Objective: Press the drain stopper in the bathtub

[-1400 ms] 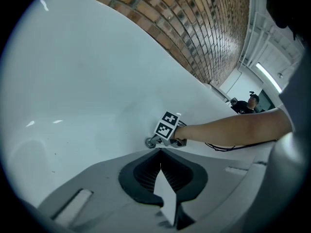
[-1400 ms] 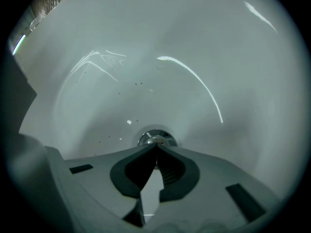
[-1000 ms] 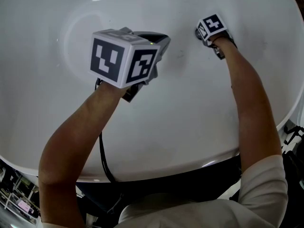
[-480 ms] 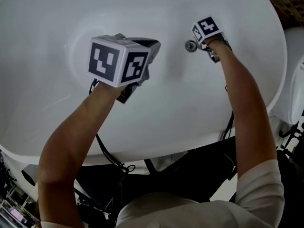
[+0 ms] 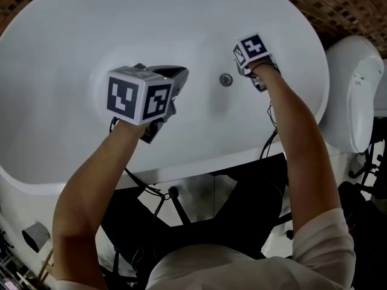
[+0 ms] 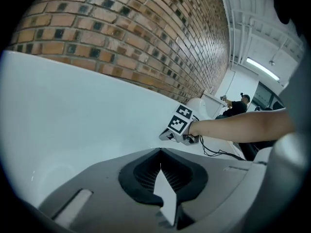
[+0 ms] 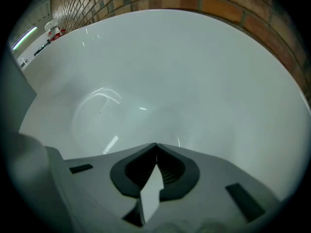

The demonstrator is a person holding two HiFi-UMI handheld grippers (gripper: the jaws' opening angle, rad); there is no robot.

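The person leans over the near rim of the bathtub [image 5: 72, 35] and reaches both arms down into it, because the thing to press lies low on its floor.

The left gripper [image 6: 159, 152] is the nearer one. It hovers over the middle of the tub, lifted off the floor, and it seems only to wait there, out of the way. Its fingers [image 6: 138, 176] are pressed together to one tip, with nothing between them.

The right gripper [image 7: 156, 149] is farther in and lower, close to the tub floor. Its fingers are also closed together and hold nothing. I judge this is on purpose: a closed tip makes one firm point for pushing a small button.

The drain stopper [image 5: 225, 80] is a small round metal disc on the tub floor. In the head view it is just beside the right gripper, on that gripper's left side, and the two are not touching. The right gripper view looks along the white basin and does not show the stopper. I cannot tell whether the stopper is up or down.

The tub holds no water that I can see, only this stopper. Behind it rises a brick wall [image 6: 121, 28], and a white fixture [image 5: 354, 89] stands beside the tub's right end.
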